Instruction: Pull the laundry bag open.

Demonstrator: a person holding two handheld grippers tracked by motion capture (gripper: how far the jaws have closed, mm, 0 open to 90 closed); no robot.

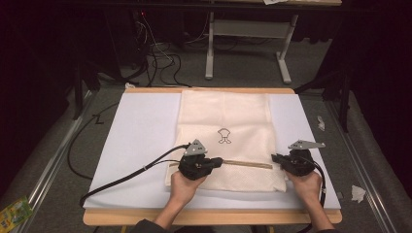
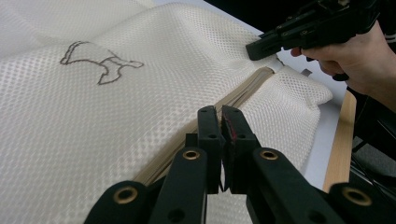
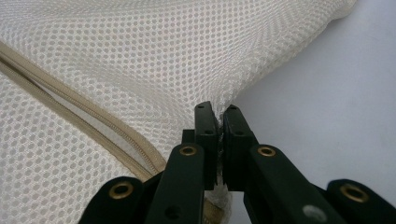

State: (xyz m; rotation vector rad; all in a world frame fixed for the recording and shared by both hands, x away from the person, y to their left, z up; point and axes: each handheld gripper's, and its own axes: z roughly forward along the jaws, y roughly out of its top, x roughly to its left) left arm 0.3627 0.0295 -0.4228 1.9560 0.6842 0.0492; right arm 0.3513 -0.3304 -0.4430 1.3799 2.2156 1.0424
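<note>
A cream mesh bag lies flat on the white board, with a small outline logo and a tan zipper running across near its front edge. My left gripper sits on the zipper's left part. In the left gripper view its jaws are shut right on the zipper line. My right gripper is at the zipper's right end. In the right gripper view its jaws pinch the mesh edge beside the zipper. The right gripper also appears in the left gripper view.
The white board rests on a wooden table. Black cables and a white desk frame stand on the floor behind. A green packet and paper scraps lie on the floor beside the table.
</note>
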